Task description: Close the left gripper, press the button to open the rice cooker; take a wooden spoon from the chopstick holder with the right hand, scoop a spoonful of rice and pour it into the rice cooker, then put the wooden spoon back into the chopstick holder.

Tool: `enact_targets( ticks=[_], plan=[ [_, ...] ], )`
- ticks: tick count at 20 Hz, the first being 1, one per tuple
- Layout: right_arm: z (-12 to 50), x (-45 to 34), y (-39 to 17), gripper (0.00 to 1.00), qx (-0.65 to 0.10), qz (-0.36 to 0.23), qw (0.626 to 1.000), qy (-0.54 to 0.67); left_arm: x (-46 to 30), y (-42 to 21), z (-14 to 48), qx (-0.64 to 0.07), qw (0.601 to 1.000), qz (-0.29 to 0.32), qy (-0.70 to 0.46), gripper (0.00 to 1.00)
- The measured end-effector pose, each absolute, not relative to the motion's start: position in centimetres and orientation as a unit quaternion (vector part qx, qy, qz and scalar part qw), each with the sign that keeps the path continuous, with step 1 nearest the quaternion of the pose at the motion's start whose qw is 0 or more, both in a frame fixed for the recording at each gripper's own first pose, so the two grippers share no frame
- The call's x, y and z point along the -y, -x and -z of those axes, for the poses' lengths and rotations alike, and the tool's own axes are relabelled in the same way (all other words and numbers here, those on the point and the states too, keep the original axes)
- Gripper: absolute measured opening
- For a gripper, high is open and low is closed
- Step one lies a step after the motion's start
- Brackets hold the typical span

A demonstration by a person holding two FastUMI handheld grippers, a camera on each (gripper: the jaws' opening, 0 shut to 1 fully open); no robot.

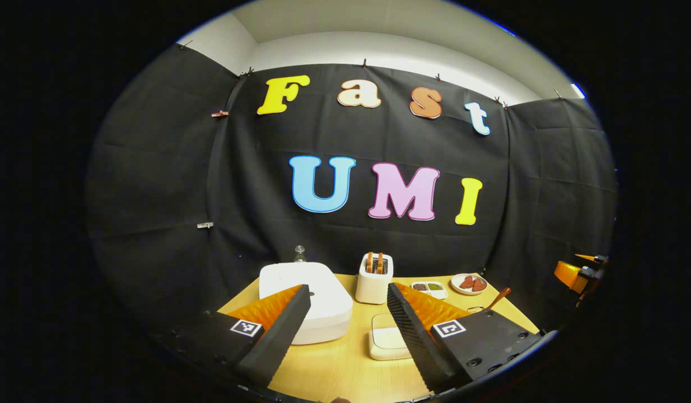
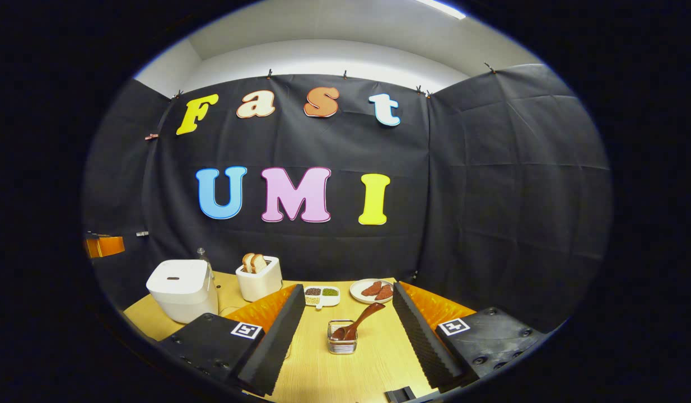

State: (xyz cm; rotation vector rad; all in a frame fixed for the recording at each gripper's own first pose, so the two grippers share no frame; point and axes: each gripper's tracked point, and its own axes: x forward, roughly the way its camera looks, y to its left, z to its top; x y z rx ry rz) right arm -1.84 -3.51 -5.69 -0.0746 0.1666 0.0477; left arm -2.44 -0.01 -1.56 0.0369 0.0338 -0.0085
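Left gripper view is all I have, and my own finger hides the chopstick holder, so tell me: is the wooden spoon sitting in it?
Observer: Yes. In the right gripper view the wooden spoon stands in the chopstick holder, with its handle leaning right.
Operator: Is the right gripper placed to take it?
Observer: The right gripper is open. The holder sits ahead between its fingers, apart from both.

A glossy white rice cooker and matching white toaster at lower left on pale wood-grain desk; dark brown wooden spoon at lower centre.
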Motion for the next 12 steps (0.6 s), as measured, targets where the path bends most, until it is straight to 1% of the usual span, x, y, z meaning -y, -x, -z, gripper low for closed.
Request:
enact_targets(
  ticks=[3,7,12],
  plan=[
    [5.1,2.4,3.2,0.98,-0.084,-0.024,0.996,0.031,-0.1,3.2,1.6,-0.009,1.0,0.022,-0.018,0.95],
    [4.2,0.8,3.7,0.98,-0.073,-0.028,0.997,0.02,-1.7,3.5,2.9,-0.024,0.999,0.015,-0.024,0.95],
    [4.5,-0.6,4.2,0.98,-0.071,-0.033,0.997,0.024,-2.4,3.7,4.0,-0.027,0.999,0.015,-0.027,0.95]
  ],
)
